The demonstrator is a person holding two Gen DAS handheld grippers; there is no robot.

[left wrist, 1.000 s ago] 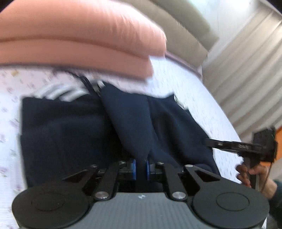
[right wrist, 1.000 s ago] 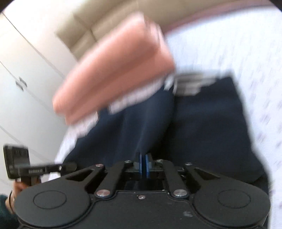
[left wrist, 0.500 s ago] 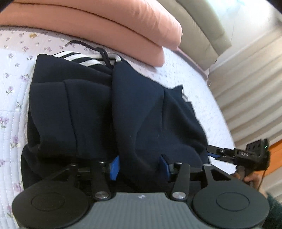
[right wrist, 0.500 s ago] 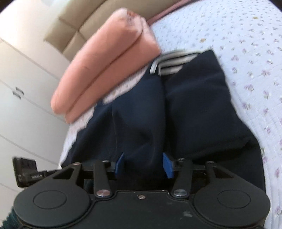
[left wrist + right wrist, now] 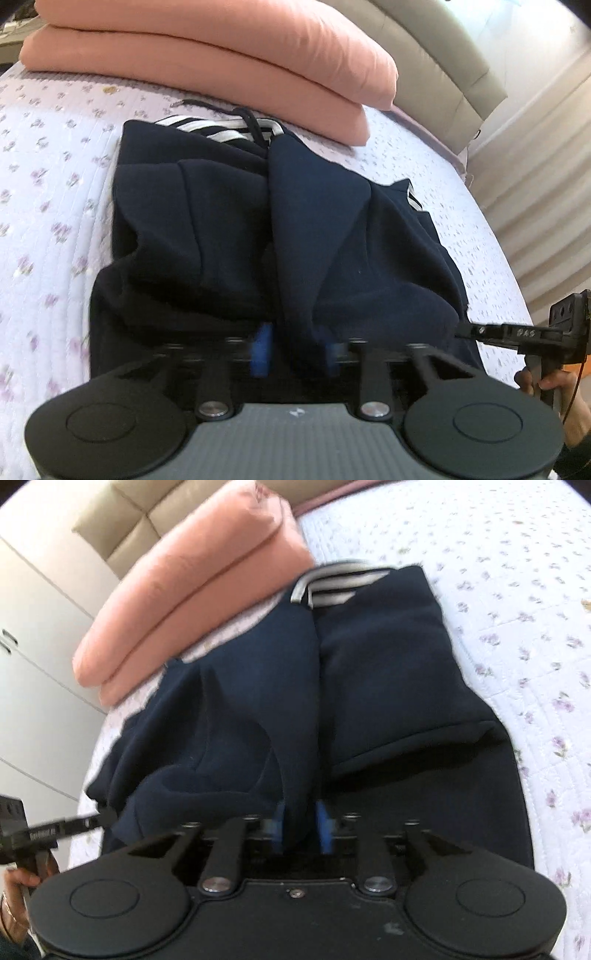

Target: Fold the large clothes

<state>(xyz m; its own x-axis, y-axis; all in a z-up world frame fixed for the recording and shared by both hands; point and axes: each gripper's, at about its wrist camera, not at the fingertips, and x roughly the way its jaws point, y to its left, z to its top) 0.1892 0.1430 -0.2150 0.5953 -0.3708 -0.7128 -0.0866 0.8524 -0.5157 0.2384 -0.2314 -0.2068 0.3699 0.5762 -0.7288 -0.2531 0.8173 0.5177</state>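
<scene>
A dark navy garment with white stripes (image 5: 258,229) lies partly folded on the floral bedspread (image 5: 48,206); it also shows in the right wrist view (image 5: 388,686). My left gripper (image 5: 295,352) is part open, its blue pads on either side of a raised navy fold at the garment's near edge. My right gripper (image 5: 301,830) is part open, its pads astride another navy fold. Each gripper shows at the edge of the other's view: the right gripper (image 5: 517,332), the left gripper (image 5: 44,834).
A folded pink blanket (image 5: 221,55) lies just behind the garment, also in the right wrist view (image 5: 199,587). A beige headboard (image 5: 443,48) stands behind it. White wardrobe doors (image 5: 33,664) are on one side, curtains (image 5: 535,166) on the other.
Both grippers were shut on the navy folds one second ago, opened wide as the cloth settled on the bed, and now the pads stand closer together around the folds.
</scene>
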